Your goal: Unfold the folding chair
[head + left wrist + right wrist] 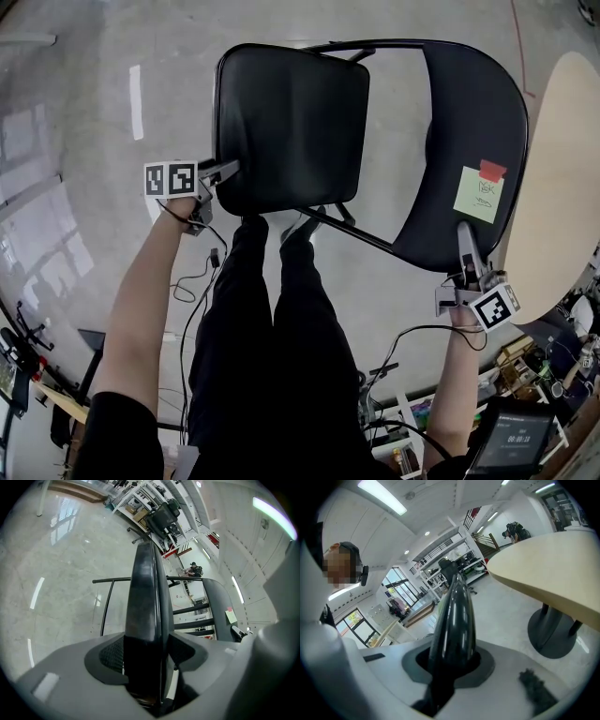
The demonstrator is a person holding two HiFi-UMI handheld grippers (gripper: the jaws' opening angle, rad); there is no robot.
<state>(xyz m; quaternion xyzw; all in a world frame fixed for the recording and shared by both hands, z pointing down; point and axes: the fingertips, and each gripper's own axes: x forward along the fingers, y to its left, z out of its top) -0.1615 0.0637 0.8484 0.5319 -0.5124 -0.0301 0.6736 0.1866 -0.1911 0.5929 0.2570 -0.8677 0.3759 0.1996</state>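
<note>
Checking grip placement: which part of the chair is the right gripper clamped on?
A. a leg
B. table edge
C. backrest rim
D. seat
C: the right gripper is shut on the rim of the backrest, just below the green sticky note.

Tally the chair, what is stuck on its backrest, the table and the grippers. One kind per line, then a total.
Folding chair: 1
Green sticky note: 1
Red tab: 1
Table: 1
Grippers: 2, the left gripper and the right gripper
Total: 6
</note>
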